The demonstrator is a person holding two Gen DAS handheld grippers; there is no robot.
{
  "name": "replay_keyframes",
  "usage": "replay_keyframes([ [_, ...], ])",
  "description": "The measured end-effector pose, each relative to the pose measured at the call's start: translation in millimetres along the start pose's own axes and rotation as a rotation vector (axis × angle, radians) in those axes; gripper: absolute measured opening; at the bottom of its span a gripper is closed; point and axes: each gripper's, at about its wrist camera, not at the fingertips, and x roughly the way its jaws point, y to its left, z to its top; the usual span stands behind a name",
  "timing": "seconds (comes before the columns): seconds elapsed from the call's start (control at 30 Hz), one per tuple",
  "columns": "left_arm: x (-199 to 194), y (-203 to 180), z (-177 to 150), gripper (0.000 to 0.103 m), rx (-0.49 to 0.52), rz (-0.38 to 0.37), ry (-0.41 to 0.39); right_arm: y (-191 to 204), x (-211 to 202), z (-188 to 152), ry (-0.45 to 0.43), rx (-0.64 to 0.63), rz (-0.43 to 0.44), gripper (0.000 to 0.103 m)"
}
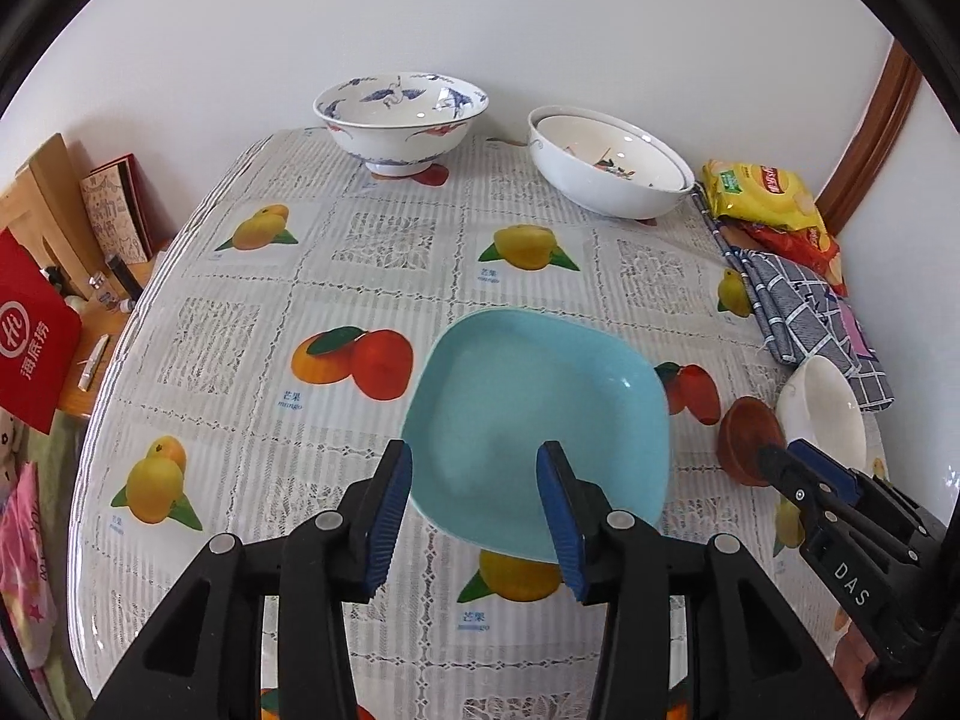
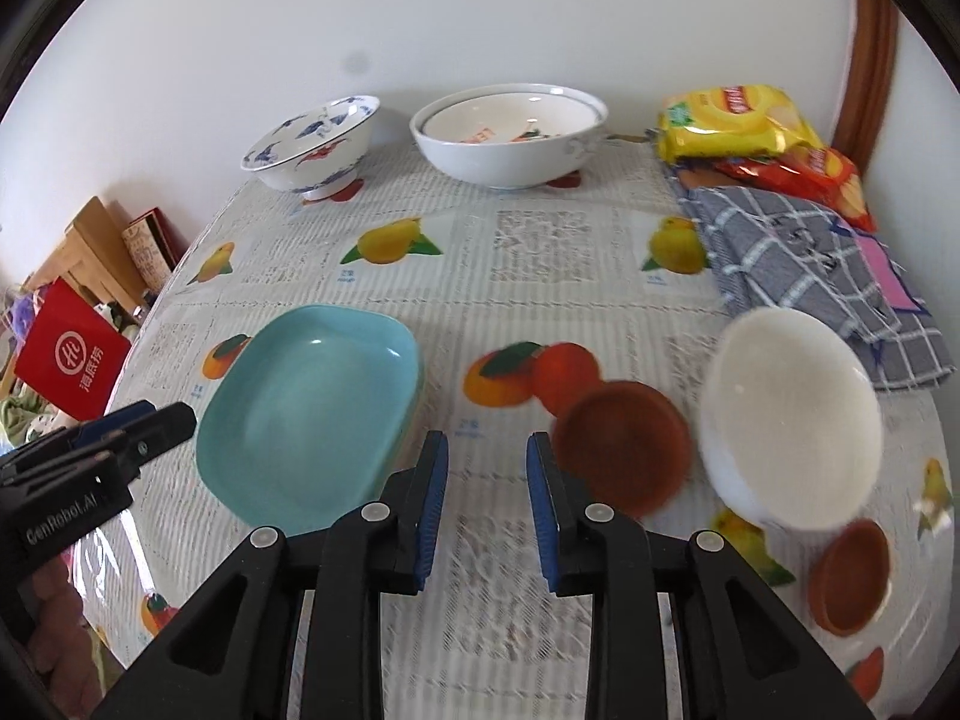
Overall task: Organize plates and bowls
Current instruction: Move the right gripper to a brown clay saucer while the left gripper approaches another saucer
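Square plate (image 1: 534, 420): plain turquoise.
Footed bowl (image 1: 401, 120) at 11 o'clock: white, blue crane pattern inside, red motifs outside.
Wide bowl (image 1: 606, 165) at 1 o'clock: white, thin dark rim line, small coloured picture inside.
Small bowl (image 2: 789, 414) at 3 o'clock: plain white.
Two saucers (image 2: 624, 450): reddish brown.
Tablecloth (image 1: 384, 240): white lace squares, yellow and orange mango prints.
Cloth (image 2: 798, 252): grey, white check.
Snack bags (image 2: 732, 120): yellow, red.
Gripper pads (image 1: 393, 516): blue, arms black.

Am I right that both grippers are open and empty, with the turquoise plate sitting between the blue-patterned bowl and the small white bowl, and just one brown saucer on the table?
Nearly. There are two brown saucers: one beside the small white bowl, another nearer the table edge, as the right wrist view shows. The rest holds.
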Motion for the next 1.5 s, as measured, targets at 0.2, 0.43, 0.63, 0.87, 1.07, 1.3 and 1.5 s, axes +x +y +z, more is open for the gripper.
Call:
replay_keyframes([
  [0.2, -24.0, -35.5, -5.6, 0.041, 0.043, -0.065, -0.064, -46.2, -49.6, -18.5, -0.086, 0.082, -0.070, 0.051],
  [0.43, -36.4, -75.9, -9.5, 0.041, 0.078, -0.095, -0.093, -94.1, -97.2, -34.7, -0.153, 0.118, -0.168, 0.060],
  [0.63, -37.0, -105.3, -14.2, 0.041, 0.096, -0.112, -0.108, -125.9, -117.1, -52.6, -0.190, 0.150, -0.226, 0.060],
  [0.87, -25.1, -129.2, -16.8, 0.041, 0.121, -0.081, -0.100, -158.1, -110.2, -70.8, -0.157, 0.201, -0.240, 0.060],
  [1.07, -7.6, -140.0, -14.4, 0.046, 0.114, -0.107, -0.021, -180.6, -99.5, -79.2, -0.118, 0.234, -0.239, 0.054],
  [1.3, 1.9, -145.3, -14.5, 0.046, 0.110, -0.117, -0.002, -195.5, -89.4, -86.6, -0.103, 0.255, -0.247, 0.052],
  [1.5, 20.2, -139.9, -14.0, 0.046, 0.078, -0.100, 0.017, -199.5, -70.2, -89.7, -0.066, 0.256, -0.243, 0.049],
])
